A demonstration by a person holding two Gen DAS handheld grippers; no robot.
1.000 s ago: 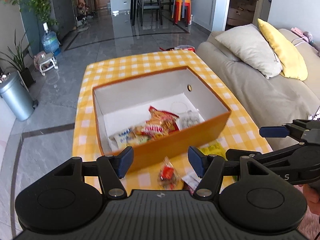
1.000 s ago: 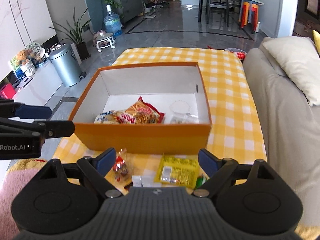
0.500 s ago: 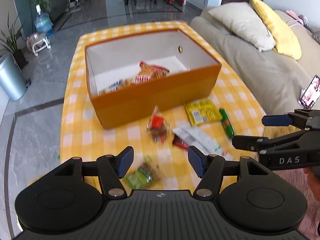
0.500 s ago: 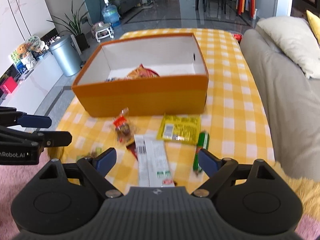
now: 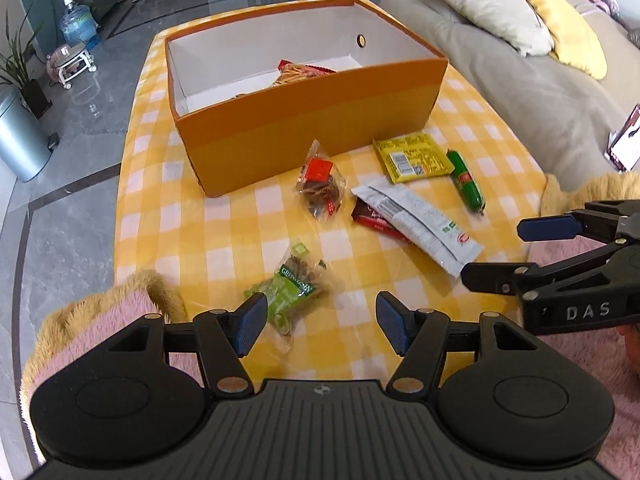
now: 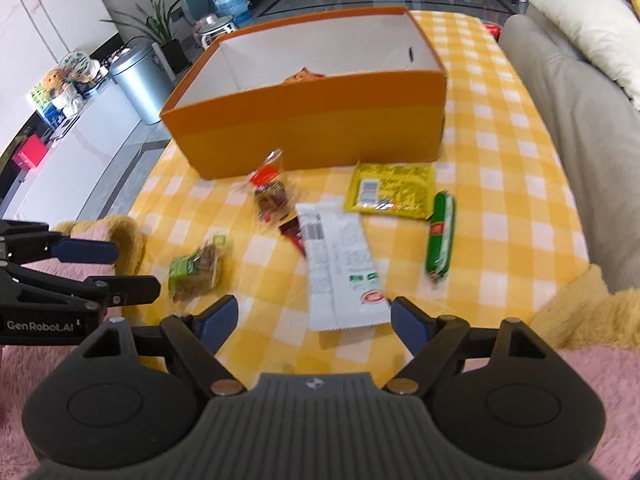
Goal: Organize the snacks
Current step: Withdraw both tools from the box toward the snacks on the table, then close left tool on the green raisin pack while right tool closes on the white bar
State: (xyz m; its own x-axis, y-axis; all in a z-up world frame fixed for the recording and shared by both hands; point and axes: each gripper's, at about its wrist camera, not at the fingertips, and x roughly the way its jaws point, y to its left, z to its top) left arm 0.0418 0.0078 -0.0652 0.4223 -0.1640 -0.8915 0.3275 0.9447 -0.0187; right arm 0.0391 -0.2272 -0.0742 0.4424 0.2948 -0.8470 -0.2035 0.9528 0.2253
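Note:
An orange box (image 5: 312,128) (image 6: 312,132) with a white inside holds a few snack packs. Loose snacks lie in front of it on the yellow checked cloth: a green bag (image 5: 294,288) (image 6: 196,268), a clear bag with a red label (image 5: 320,184) (image 6: 272,196), a long white wrapper (image 5: 416,226) (image 6: 340,268), a yellow packet (image 5: 412,158) (image 6: 392,192) and a green sausage (image 5: 466,182) (image 6: 440,236). My left gripper (image 5: 320,324) is open just above the green bag. My right gripper (image 6: 312,320) is closing with nothing between its pads, over the near end of the white wrapper.
A grey sofa (image 5: 520,76) with a beige pillow (image 5: 480,4) runs along the table's right side. A metal bin (image 6: 140,80) and a water jug (image 5: 78,28) stand on the floor at left. Pink and tan furry fabric (image 5: 104,320) borders the near edge.
Both grippers have drawn back from over the box and dropped toward the near snacks. The loose packets now fill the views, and the right jaws have narrowed a little.

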